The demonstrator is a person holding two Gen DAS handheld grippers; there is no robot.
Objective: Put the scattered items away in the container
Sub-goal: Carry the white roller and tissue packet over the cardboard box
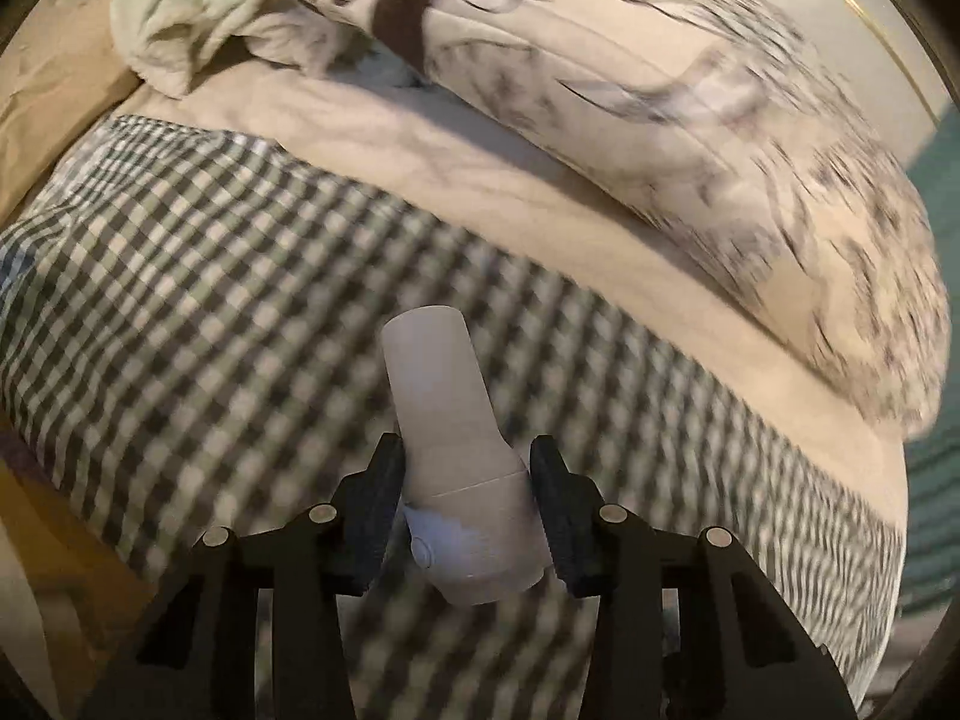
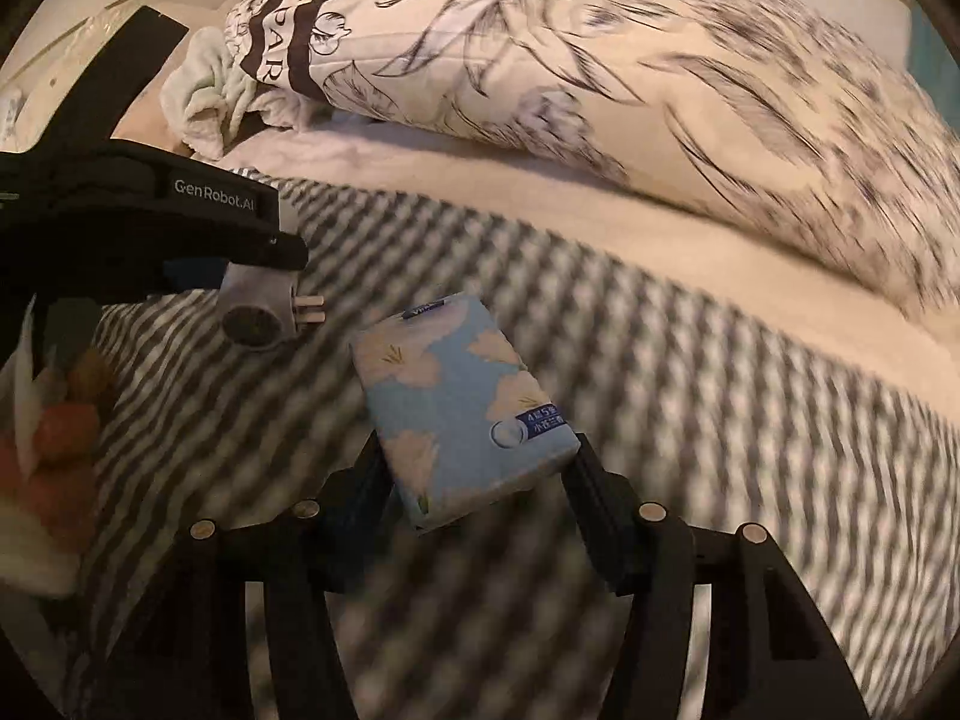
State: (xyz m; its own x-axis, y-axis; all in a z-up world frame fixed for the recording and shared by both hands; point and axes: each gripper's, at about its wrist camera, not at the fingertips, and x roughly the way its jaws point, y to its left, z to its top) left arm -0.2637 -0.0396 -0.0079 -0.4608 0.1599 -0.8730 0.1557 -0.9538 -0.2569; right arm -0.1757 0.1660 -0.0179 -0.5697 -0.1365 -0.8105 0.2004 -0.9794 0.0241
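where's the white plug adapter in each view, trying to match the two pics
Left wrist: the adapter sits bottom centre, between the fingers of the left tool, its round end pointing up the picture.
Right wrist: the adapter is at mid left, under the left tool, its two prongs pointing right, left of the tissue pack.
Shared landmark: the floral pillow above the checked blanket.

A checked blanket point(image 1: 198, 252) is covering the bed, with a cream sheet point(image 1: 420, 144) showing beyond it. A leaf-printed pillow point(image 2: 630, 78) is lying on the sheet, a pale green towel point(image 1: 192, 18) bunching beside it.
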